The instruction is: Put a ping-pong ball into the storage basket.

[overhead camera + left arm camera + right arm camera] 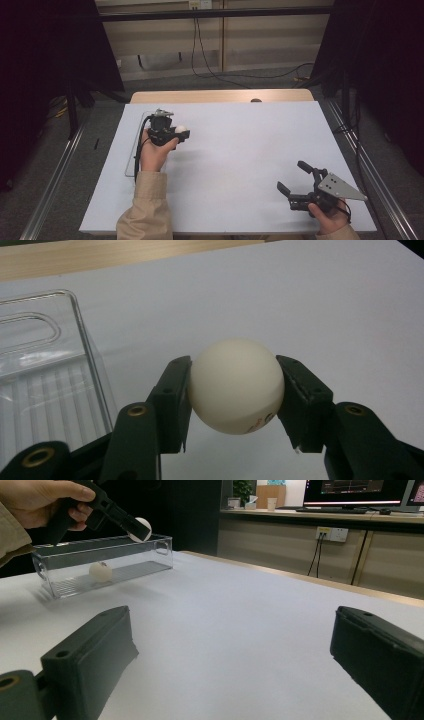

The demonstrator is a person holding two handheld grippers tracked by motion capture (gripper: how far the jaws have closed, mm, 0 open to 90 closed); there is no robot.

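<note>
My left gripper (180,131) is shut on a white ping-pong ball (181,128) and holds it above the white table, just right of a clear plastic box (131,155). In the left gripper view the ball (235,385) is pinched between both black jaws, with the box (45,365) to its left. A second white ball (100,571) lies inside the box (105,555) in the right gripper view, and the held ball (141,528) hangs over the box's far end. My right gripper (291,175) rests open near the front right with nothing between its jaws.
A white sheet (240,160) covers the table, with a wooden edge (220,96) at the far side. Cables (210,70) run over the floor behind. Metal rails (55,175) flank the table on both sides.
</note>
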